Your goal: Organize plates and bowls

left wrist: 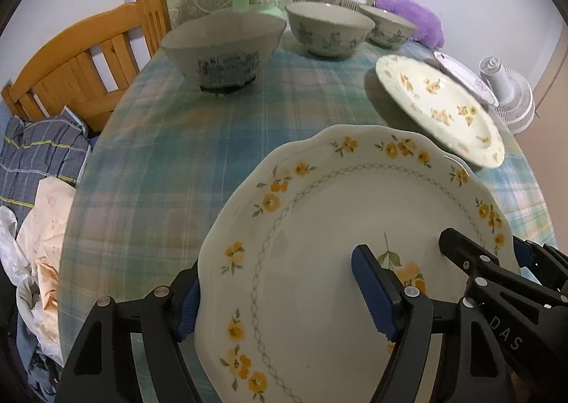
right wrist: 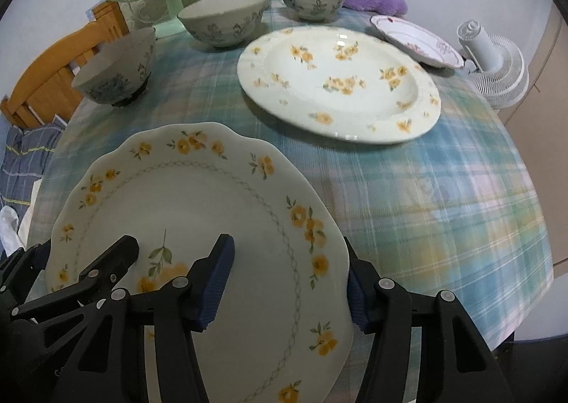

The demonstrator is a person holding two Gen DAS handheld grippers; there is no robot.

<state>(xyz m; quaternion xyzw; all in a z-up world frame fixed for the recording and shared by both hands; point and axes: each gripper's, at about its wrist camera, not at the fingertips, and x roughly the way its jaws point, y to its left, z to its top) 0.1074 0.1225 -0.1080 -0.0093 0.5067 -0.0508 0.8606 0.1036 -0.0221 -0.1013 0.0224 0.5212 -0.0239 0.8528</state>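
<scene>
Left view: our left gripper [left wrist: 280, 300] pinches the scalloped plate [left wrist: 319, 225] at its left rim, above the tablecloth [left wrist: 177, 154]. Right view: our right gripper [right wrist: 287, 287] clamps the opposite rim. It's stiff, glazed, likely slippery and breakable, so rim grips suit.

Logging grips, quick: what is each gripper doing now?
Left gripper: shut on the scalloped plate.
Right gripper: shut on the same plate.
</scene>
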